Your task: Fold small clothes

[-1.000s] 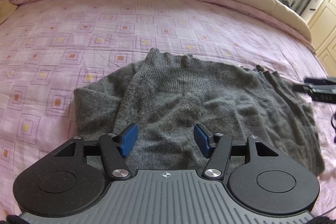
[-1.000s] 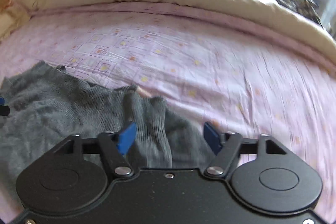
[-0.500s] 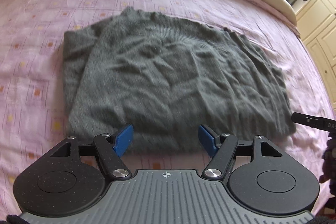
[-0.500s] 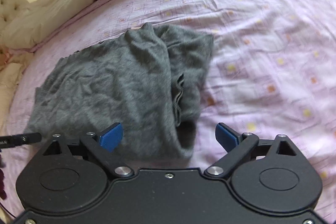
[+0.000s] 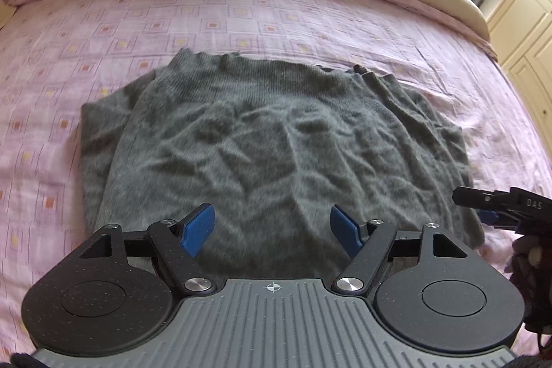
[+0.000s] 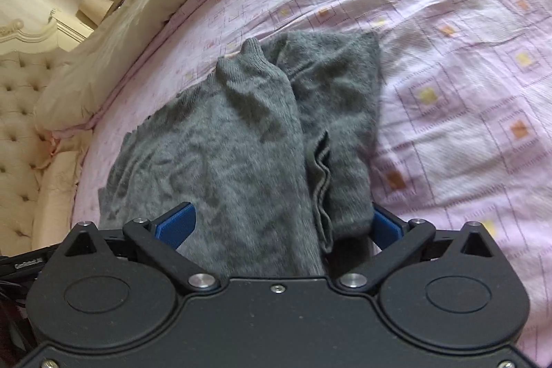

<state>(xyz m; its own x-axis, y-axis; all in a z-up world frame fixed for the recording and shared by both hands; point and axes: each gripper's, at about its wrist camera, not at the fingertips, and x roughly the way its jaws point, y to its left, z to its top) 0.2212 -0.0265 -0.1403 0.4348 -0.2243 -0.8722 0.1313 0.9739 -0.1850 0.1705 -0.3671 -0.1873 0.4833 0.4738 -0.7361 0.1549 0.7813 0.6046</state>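
Sweater (image 5: 276,140), grey knit, lies spread on the bed (image 5: 241,9) over the pink patterned sheet, straight ahead at 12 o'clock from both my tools. From my left tool (image 5: 272,226) its long axis runs crosswise, 9 to 3 o'clock, and its near edge sits just below my parted blue pads, which hold nothing. My right tool (image 6: 281,223) is the closer one, I judge: released too, its pads straddling the near end of the cloth, which reaches right between them, so a pinch there looks like the coming move. Seen from that side, the knit runs away toward 12 o'clock. Its surface is rumpled with shallow creases. A ribbed cuff (image 6: 253,49) stands up at the far end, and one folded-under strip (image 6: 339,112) lies along the 3 o'clock side.
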